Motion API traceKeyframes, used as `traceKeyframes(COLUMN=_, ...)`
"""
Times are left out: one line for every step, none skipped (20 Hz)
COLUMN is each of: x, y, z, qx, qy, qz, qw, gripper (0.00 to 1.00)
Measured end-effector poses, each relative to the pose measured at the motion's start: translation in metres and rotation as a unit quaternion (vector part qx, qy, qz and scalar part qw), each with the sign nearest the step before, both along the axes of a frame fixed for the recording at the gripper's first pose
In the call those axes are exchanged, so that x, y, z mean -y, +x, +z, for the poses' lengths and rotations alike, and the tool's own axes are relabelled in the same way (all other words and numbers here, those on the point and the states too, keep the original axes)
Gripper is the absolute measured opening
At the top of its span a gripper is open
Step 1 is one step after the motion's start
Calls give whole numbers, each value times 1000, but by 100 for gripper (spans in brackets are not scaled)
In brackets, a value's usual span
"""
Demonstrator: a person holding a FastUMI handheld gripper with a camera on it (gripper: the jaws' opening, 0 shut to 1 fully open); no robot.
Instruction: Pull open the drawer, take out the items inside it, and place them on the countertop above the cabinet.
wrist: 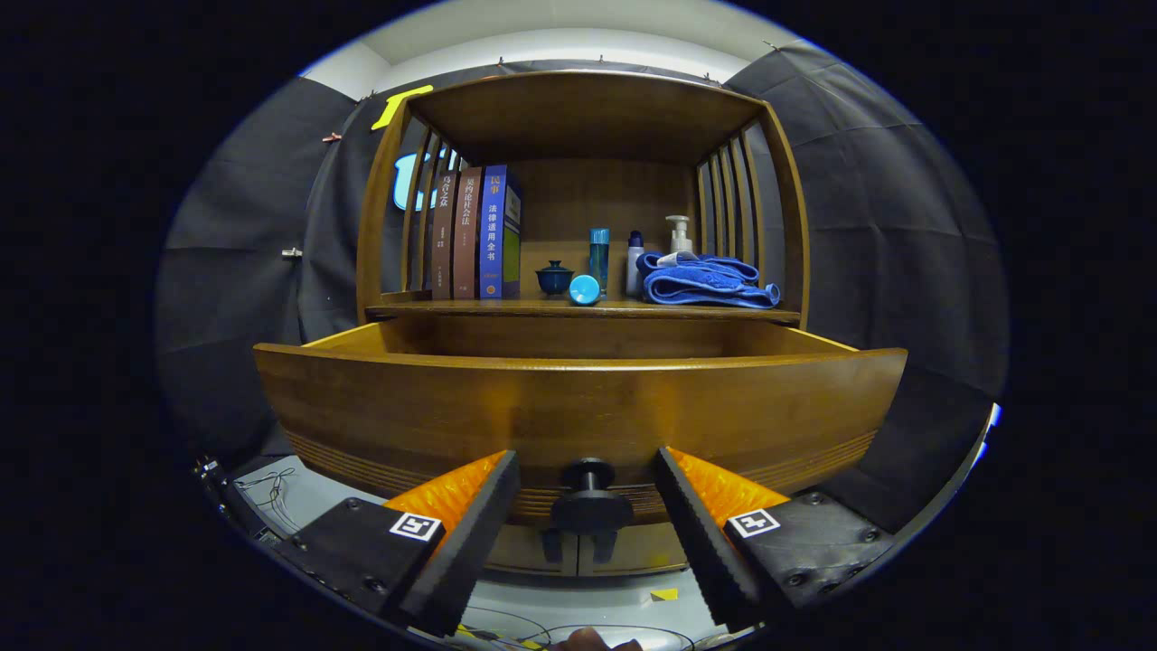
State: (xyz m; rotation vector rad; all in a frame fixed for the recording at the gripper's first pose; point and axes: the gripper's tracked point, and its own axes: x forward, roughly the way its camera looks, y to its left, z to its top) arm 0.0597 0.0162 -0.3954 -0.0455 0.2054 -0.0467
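so i'm at the end of the pull: the drawer [578, 407] stands well out of the cabinet, its knob [591, 493] between my fingers [587, 506], which are spread wide and touch nothing. i can't see inside from here; the front panel hides it. next i'd judge: lift above the front edge, tilt down, look for items, then carry them to the table [506, 308] beyond, beside the towel [705, 282].
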Motion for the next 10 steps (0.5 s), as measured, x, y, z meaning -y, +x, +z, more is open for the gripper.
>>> traceKeyframes(x=0, y=9, z=2, qx=4, qy=-1, qz=0, qw=1000, gripper=99)
traceKeyframes(x=1, y=18, z=6, qx=10, qy=-4, qz=1, qw=1000, gripper=100)
traceKeyframes(x=1, y=25, z=0, qx=0, qy=-4, qz=0, qw=1000, gripper=100)
traceKeyframes(x=1, y=30, z=3, qx=4, qy=-8, qz=0, qw=1000, gripper=99)
traceKeyframes(x=0, y=38, z=2, qx=3, qy=-9, qz=0, qw=1000, gripper=100)
traceKeyframes(x=0, y=45, z=1, qx=4, qy=-11, qz=-1, qw=1000, gripper=100)
traceKeyframes(x=0, y=52, z=2, qx=5, qy=-14, qz=-1, qw=1000, gripper=100)
traceKeyframes(x=0, y=59, z=1, qx=7, qy=-15, qz=0, qw=1000, gripper=100)
traceKeyframes(x=1, y=65, z=1, qx=9, qy=-18, qz=0, qw=1000, gripper=100)
traceKeyframes(x=1, y=72, z=0, qx=10, qy=-21, qz=1, qw=1000, gripper=100)
